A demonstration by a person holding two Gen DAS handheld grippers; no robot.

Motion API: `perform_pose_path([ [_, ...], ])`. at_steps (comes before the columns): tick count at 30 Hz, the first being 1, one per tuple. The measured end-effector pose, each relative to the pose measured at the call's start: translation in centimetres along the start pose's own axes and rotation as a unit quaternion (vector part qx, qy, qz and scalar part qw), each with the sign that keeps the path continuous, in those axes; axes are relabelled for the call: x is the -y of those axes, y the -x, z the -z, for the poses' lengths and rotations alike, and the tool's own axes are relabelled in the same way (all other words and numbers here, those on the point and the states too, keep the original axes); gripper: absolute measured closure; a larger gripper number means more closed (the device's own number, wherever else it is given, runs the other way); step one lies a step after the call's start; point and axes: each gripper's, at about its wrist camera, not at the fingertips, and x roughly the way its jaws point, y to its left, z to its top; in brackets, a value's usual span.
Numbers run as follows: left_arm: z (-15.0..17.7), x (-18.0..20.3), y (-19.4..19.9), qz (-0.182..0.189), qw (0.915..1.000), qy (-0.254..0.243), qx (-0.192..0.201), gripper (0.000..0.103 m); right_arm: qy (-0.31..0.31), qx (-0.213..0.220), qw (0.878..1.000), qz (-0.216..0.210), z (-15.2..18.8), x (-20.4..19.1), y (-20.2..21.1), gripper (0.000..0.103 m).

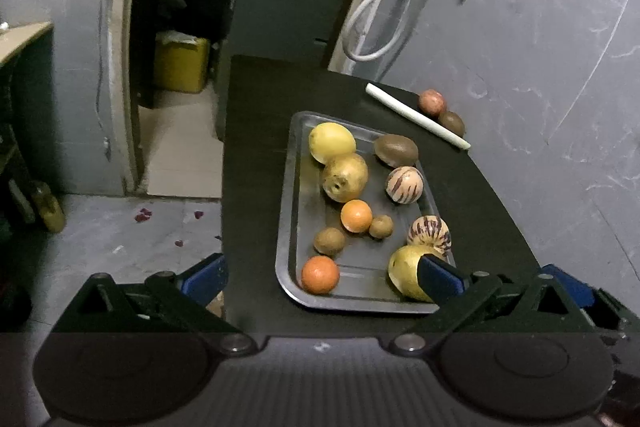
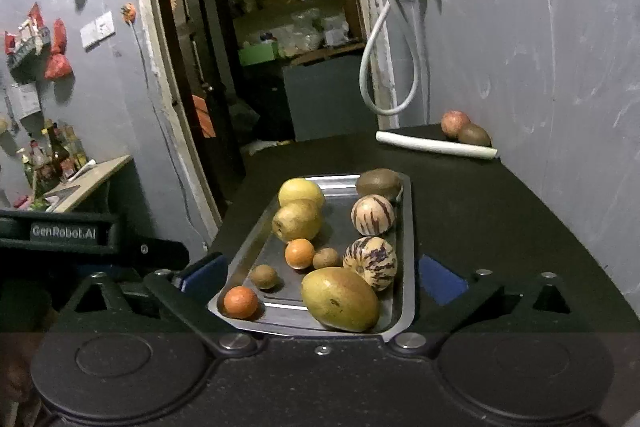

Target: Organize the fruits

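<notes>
On the dark table [image 2: 480,227] in front of you, the metal tray [image 2: 407,227] is holding nearly all the fruit, and both of your grippers are hanging over its near end with jaws spread wide and nothing between the pads. You are carrying nothing in the left gripper [image 1: 324,279] or the right gripper [image 2: 320,277].

The mango [image 2: 340,299] is lying at the near right corner of the tray, its long axis running roughly across your right gripper's line, with the two striped melons [image 2: 370,263] just behind it. The oranges [image 2: 241,302], the small brown fruits [image 2: 264,275] and the two large yellow fruits [image 2: 298,225] are sitting along the left side.

What matters for the next reach is the pair still off the tray: a reddish fruit [image 2: 455,123] and a brown fruit [image 2: 474,135] are touching each other at the far right of the table, against the wall, just behind a white tube [image 2: 436,145]. They are lying well ahead and to the right of both jaws, so your right hand looks better placed, and you would probably be reaching over the tube.
</notes>
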Motion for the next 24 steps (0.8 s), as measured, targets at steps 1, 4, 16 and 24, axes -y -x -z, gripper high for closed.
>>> perform_pose_path([
  [1, 0.2, 0.1, 0.5, -0.004, 1.0, -0.002, 0.006, 0.001, 0.001, 0.001, 1.0, -0.003, 0.0, 0.1, 0.4, 0.001],
  [4, 1.0, 0.6, 2.1, -0.016, 0.9994, -0.012, 0.027, 0.001, 0.003, 0.005, 1.0, -0.007, -0.1, 0.3, 1.7, 0.001],
  [16, 3.5, 1.9, 6.0, -0.046, 0.9964, -0.039, 0.059, 0.0, -0.005, 0.012, 1.0, -0.004, 0.5, 1.6, 4.8, 0.001],
  [24, 5.4, 2.7, 6.8, -0.05, 0.9961, -0.053, 0.05, 0.0, -0.001, 0.001, 1.0, -0.002, 1.9, 2.5, 6.3, 0.001],
])
